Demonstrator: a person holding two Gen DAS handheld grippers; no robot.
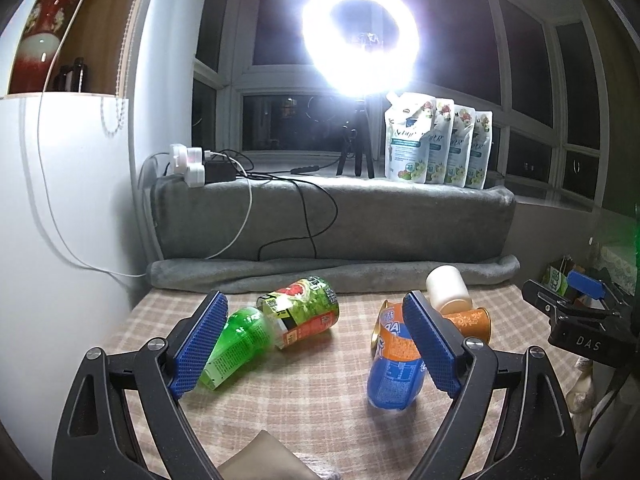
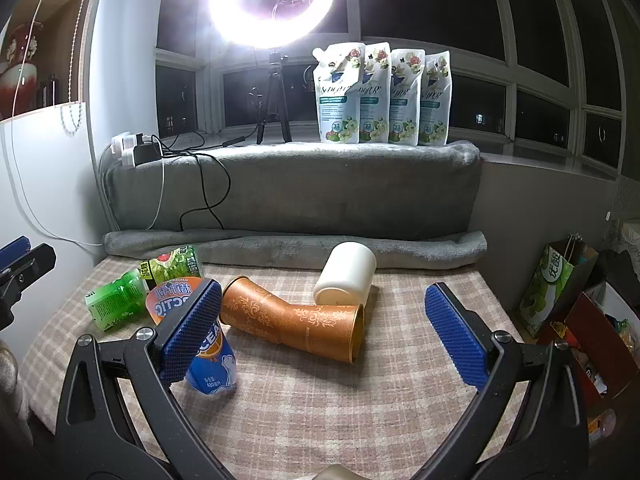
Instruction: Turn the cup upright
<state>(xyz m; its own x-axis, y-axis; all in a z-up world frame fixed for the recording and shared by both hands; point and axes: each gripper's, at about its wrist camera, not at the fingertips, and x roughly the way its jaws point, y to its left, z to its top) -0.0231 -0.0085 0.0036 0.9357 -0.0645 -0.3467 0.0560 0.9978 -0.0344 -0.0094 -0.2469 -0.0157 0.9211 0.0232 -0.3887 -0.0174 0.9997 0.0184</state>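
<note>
The counter [image 2: 360, 408], covered in a pale checked cloth, carries everything. Behind it a grey blanket [image 2: 320, 192] drapes a ledge where four white pouches [image 2: 384, 96] stand under a glaring ring light [image 2: 272, 4]. Both the left tongs [image 1: 316, 344] and the right tongs [image 2: 324, 332] hang spread wide above the cloth, gripping nothing. Two nested orange cups [image 2: 296, 320] lie on their sides mid-counter, touching a cream cup [image 2: 346, 280] tipped over behind them. A blue cup [image 2: 212, 356] stands mouth-up, leaning, beside toppled green cups [image 2: 136, 288].
</note>
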